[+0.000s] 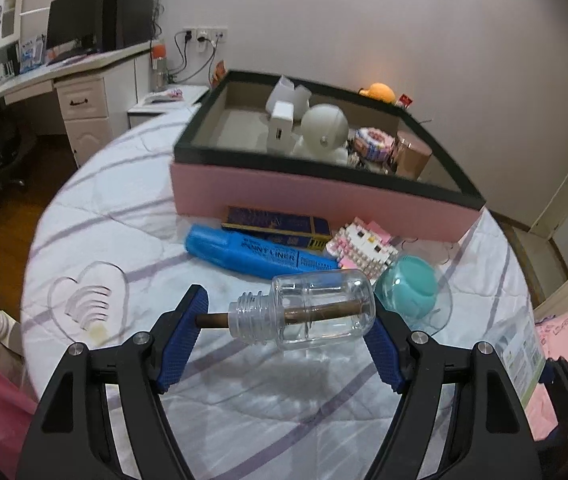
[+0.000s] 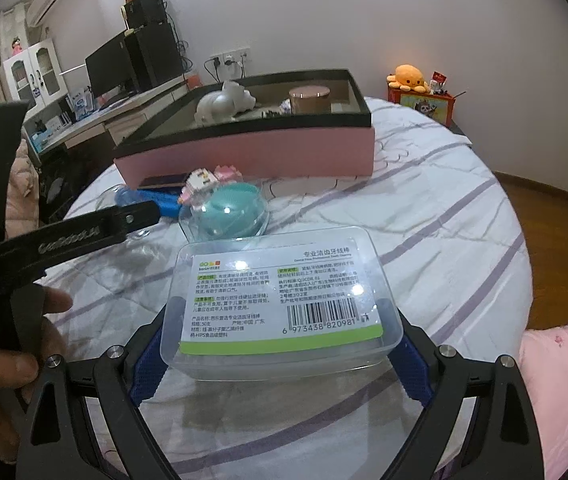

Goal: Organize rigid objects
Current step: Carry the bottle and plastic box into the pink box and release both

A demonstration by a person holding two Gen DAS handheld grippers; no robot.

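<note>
Two hand-held grippers work over a round bed under a white quilt with lilac stripes (image 1: 96, 184), a white desk (image 1: 64, 76) beyond. The left hand-held gripper (image 1: 287, 316) clamps a clear screw-neck bottle (image 1: 315, 312) lengthwise, neck pointing left. The right hand-held gripper (image 2: 280, 344) clamps a clear labelled floss-pick box (image 2: 280, 300), long axis crosswise, near the bed's front edge.

Beside the one pink box (image 1: 315, 200): one blue marker (image 1: 252, 252), one dark carton (image 1: 280, 226), one brick cat (image 1: 363, 246), one teal dome (image 1: 411, 284), one clear bottle (image 1: 315, 312), one floss case (image 2: 284, 300), one heart stand (image 1: 88, 300). Inside the box: one white figure (image 1: 323, 132), one charger (image 1: 280, 128), one copper tin (image 1: 409, 154).
</note>
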